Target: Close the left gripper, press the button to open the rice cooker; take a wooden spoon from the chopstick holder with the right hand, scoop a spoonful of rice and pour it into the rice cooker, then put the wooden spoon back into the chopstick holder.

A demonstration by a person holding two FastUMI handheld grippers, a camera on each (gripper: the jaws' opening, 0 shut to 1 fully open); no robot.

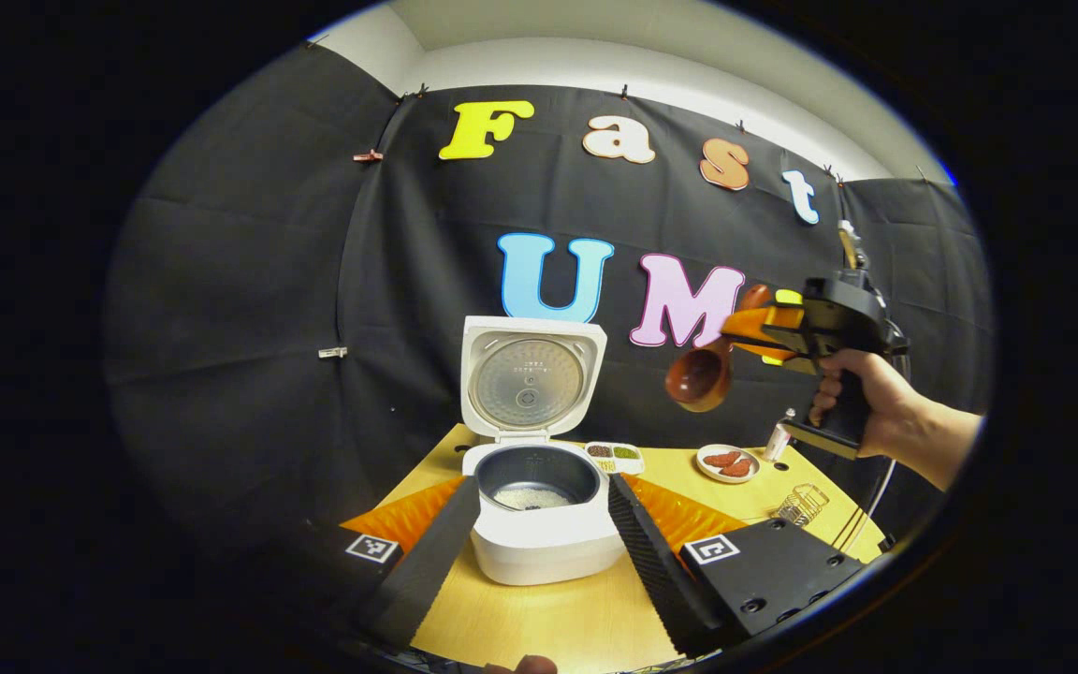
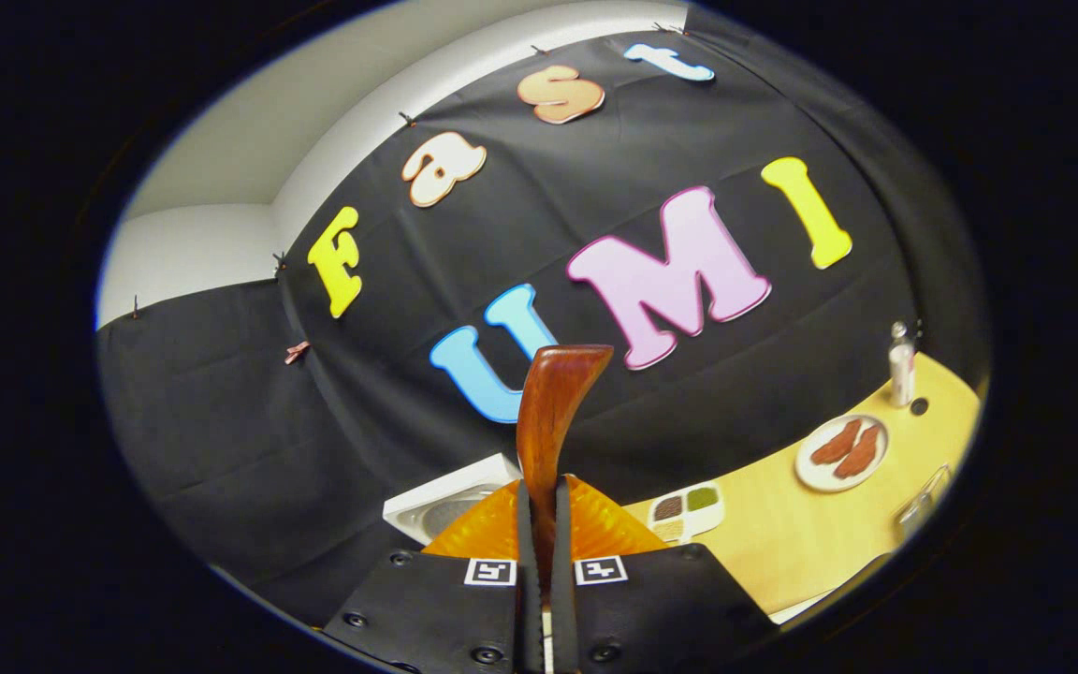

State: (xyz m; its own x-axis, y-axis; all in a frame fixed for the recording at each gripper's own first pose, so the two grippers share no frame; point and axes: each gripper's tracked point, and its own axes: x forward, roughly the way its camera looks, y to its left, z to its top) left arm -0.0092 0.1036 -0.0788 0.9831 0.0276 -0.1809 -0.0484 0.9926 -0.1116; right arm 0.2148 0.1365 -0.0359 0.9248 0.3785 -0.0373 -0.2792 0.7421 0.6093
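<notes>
The white rice cooker [image 1: 546, 548] stands on the wooden table with its lid [image 1: 532, 379] raised, and some white rice lies in the dark inner pot [image 1: 531, 496]. My left gripper [image 1: 542, 482] is open, one finger on each side of the cooker's front. At the right, a hand holds my right gripper [image 1: 737, 326] in the air, shut on the handle of a wooden spoon [image 1: 700, 376]. The spoon's bowl hangs to the right of the lid, above the table. In the right gripper view, the spoon [image 2: 553, 412] rises from between the gripper's [image 2: 544, 489] fingers, with the cooker's lid [image 2: 445, 505] low behind them.
A wire chopstick holder [image 1: 801, 503] stands near the table's right edge. Behind the cooker lie a small compartment dish [image 1: 614, 454], a round plate with red pieces [image 1: 728, 462] and a little bottle [image 1: 778, 438]. The same plate [image 2: 843, 452] and bottle [image 2: 901, 363] appear in the right gripper view.
</notes>
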